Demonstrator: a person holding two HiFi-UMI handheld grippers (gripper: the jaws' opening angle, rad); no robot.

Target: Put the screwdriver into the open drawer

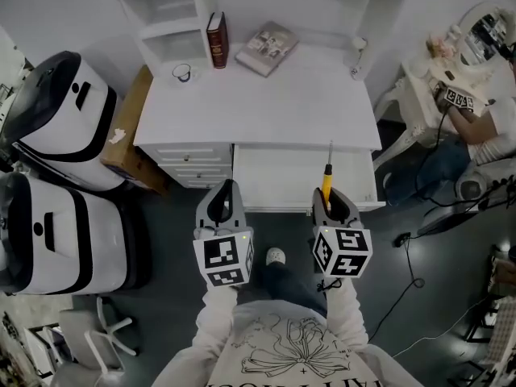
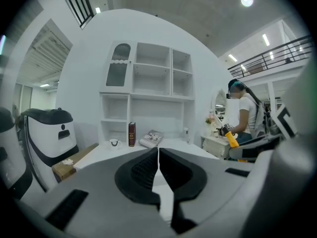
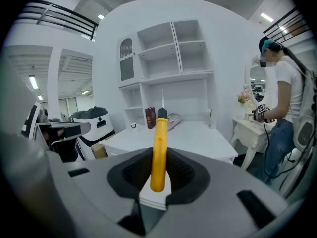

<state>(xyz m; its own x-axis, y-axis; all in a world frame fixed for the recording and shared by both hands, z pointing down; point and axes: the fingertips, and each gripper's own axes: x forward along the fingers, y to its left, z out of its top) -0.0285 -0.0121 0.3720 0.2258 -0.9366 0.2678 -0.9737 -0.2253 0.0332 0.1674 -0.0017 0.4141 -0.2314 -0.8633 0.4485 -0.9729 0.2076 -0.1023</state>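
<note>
Between right gripper (image 3: 159, 180) fingers: screwdriver (image 3: 159, 148), yellow handle, thin shaft.

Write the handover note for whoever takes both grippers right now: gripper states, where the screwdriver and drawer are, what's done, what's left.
Left gripper: jaws together, empty.
Right gripper: shut on the yellow handle of the screwdriver, shaft pointing away toward the desk.
Drawer: pulled open under the desk top, just ahead of both grippers.
Done: drawer open, screwdriver in hand.
Left: carry it over the drawer, lower it in, open the jaws.
</note>
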